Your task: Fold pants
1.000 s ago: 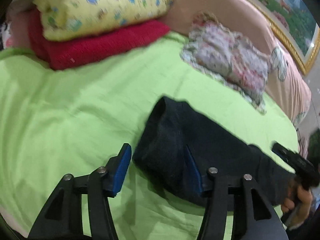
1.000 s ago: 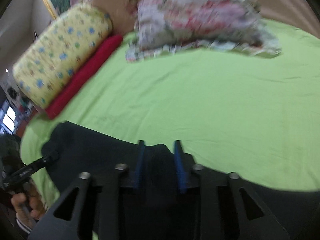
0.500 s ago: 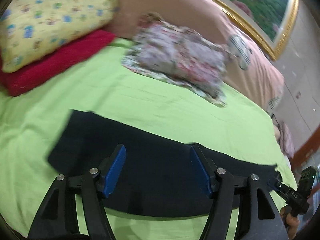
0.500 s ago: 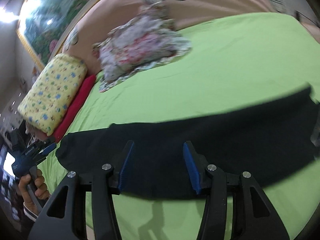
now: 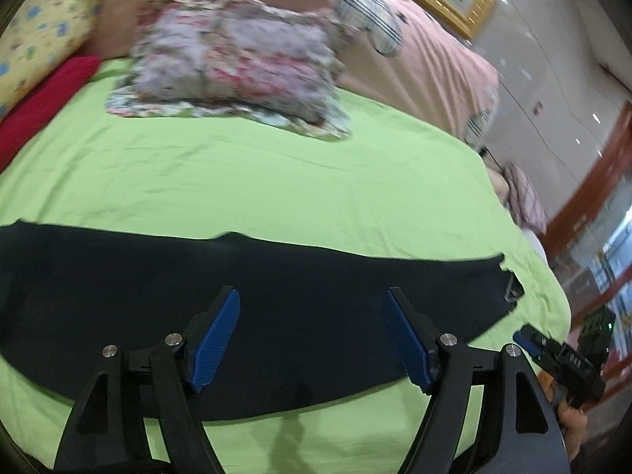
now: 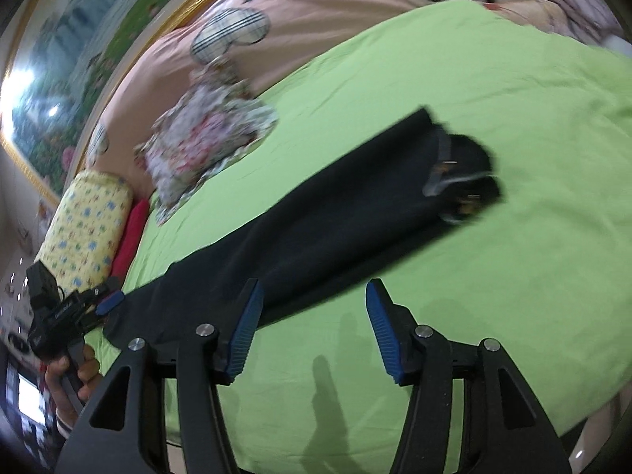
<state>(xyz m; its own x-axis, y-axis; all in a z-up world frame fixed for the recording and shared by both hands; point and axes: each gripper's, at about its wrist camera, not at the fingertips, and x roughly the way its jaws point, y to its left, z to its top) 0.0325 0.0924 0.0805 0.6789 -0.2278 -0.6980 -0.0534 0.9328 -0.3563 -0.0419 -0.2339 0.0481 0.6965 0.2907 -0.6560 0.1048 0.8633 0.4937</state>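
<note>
Dark navy pants (image 5: 276,296) lie flat as one long folded strip across the green sheet (image 5: 276,181). In the right wrist view the pants (image 6: 335,213) run from lower left up to the waistband (image 6: 454,173) at the far end. My left gripper (image 5: 312,294) hovers above the middle of the strip, jaws opening, nothing between its pads. My right gripper (image 6: 315,282) hangs over the pants' near edge and the bare sheet, jaws opening and empty. Each view shows the other gripper in a hand: the right gripper (image 5: 527,341) and the left gripper (image 6: 106,300).
A floral pillow (image 5: 237,63) lies at the head of the bed, with a yellow patterned pillow (image 6: 91,221) on a red blanket (image 5: 43,94) beside it. A pink headboard (image 5: 414,51) and a gold-framed picture (image 6: 59,79) stand behind. The bed's edge (image 6: 592,414) drops off at lower right.
Both grippers have drawn back from the pants, swung sideways and widened their jaws. The pants, bunched near the fingers before, now lie stretched out flat.
</note>
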